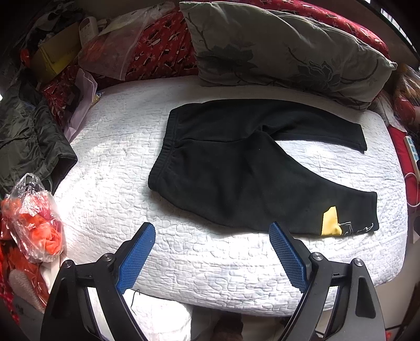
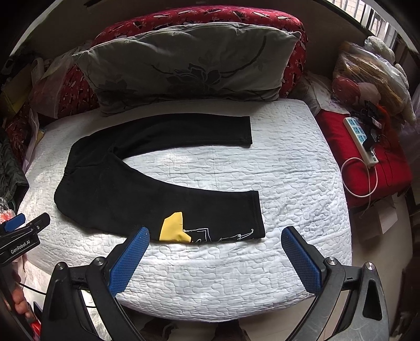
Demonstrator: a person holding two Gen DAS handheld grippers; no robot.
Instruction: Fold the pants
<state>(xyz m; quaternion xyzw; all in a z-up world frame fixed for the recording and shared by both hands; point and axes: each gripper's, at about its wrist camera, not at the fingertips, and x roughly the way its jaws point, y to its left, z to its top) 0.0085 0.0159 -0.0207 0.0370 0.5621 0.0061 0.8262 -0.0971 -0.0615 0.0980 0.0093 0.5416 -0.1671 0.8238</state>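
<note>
I am holding both tongs above the near edge of a bed [image 1: 110, 168], and a pair of black pants [image 1: 231, 168] is lying spread flat on its white quilted cover. The left tongs [image 1: 212, 230] are standing wide apart and gripping nothing, their blue pads [image 1: 136, 257] hovering just short of the pants. The right tongs [image 2: 215, 234] are likewise spread and empty, framing the near leg's cuff end.

The pants are lying sideways across the middle of the bed: the waistband [image 1: 162, 157] is pointing to my left and the two legs are running out to my right, splayed in an open V with bare quilt showing between them. The far leg [image 2: 199, 129] is lying close to a grey floral pillow [image 2: 189, 65] that is leaning on a red patterned cushion [image 2: 199, 18] at the back of the bed. The near leg [image 2: 199, 207] is carrying a yellow patch [image 2: 173, 230] and white line print [image 2: 223, 236] close to its cuff.

From the right wrist view, the left tongs are showing at the left edge, off the pants. A white power strip [image 2: 359, 139] is lying on a red cloth [image 2: 336, 131] to the right of the bed, and a plastic bag [image 1: 34, 217] holding something orange is sitting at the bed's left edge.
</note>
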